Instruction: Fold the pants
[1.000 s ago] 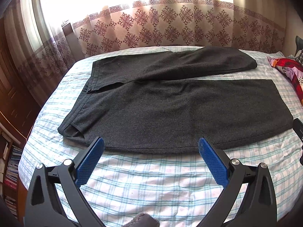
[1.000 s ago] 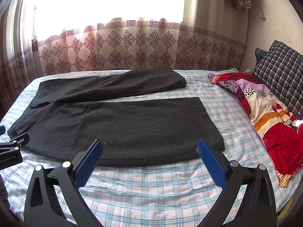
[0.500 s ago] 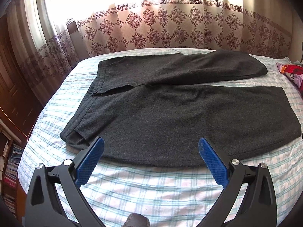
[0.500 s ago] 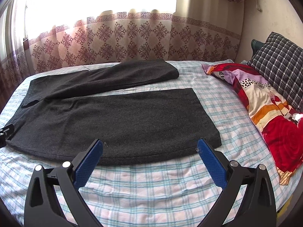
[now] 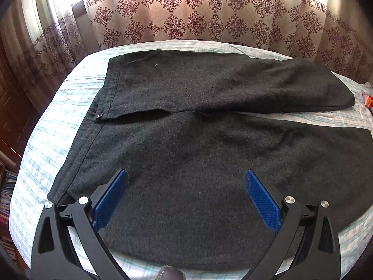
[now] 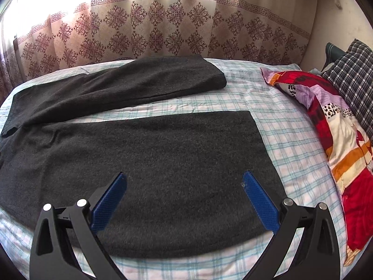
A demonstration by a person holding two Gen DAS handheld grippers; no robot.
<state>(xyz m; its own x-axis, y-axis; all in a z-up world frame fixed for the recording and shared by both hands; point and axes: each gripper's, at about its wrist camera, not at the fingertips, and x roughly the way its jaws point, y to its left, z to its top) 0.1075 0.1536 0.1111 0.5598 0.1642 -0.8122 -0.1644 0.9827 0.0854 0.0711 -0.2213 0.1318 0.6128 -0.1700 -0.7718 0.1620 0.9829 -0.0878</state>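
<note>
The pants (image 5: 198, 158) lie flat on the bed (image 6: 286, 126), long axis running 9 to 3. Left gripper (image 5: 186, 186) hovers wide near the waist, right gripper (image 6: 184, 187) wide near the hem, both empty.

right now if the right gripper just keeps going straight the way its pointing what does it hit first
Most likely the near leg of the dark pants: the open right gripper points at its cloth, with nothing between. Depth is unclear, so I can't tell how soon.

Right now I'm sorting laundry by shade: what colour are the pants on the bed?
Dark charcoal grey pants, plain, clearest in the right wrist view.
</note>
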